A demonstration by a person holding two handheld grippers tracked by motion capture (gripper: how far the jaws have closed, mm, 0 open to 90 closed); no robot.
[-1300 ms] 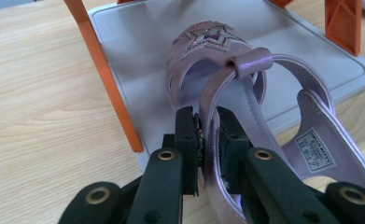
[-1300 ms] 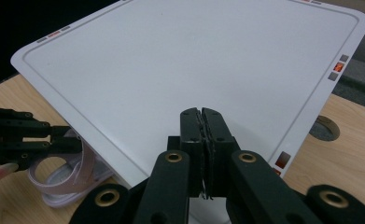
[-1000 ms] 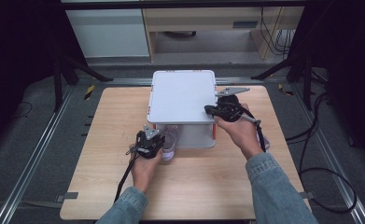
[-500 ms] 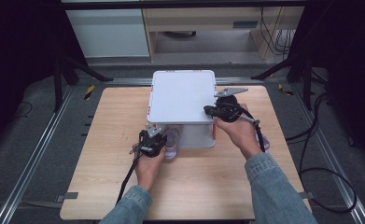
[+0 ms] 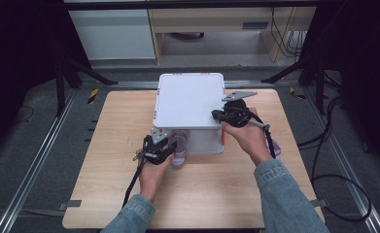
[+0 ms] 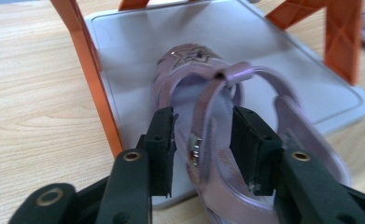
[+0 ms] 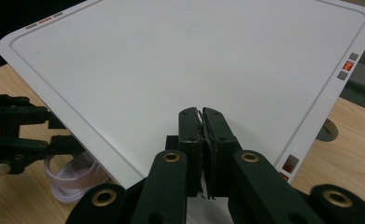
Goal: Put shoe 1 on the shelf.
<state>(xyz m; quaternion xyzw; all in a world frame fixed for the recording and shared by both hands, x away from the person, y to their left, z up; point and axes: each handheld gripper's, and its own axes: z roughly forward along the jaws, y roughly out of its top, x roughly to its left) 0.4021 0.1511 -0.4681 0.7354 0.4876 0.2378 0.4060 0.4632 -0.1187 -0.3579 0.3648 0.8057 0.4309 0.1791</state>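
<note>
Having just been opening, the jaws of the left gripper are seen parted beside the heel strap of the lilac sandal, pads clear of it. The sandal has been set on the rack's lower shelf, at the desk's six o'clock side, so placement is judged done. Farther off, at three o'clock, the right gripper is closed empty over the rack top
</note>
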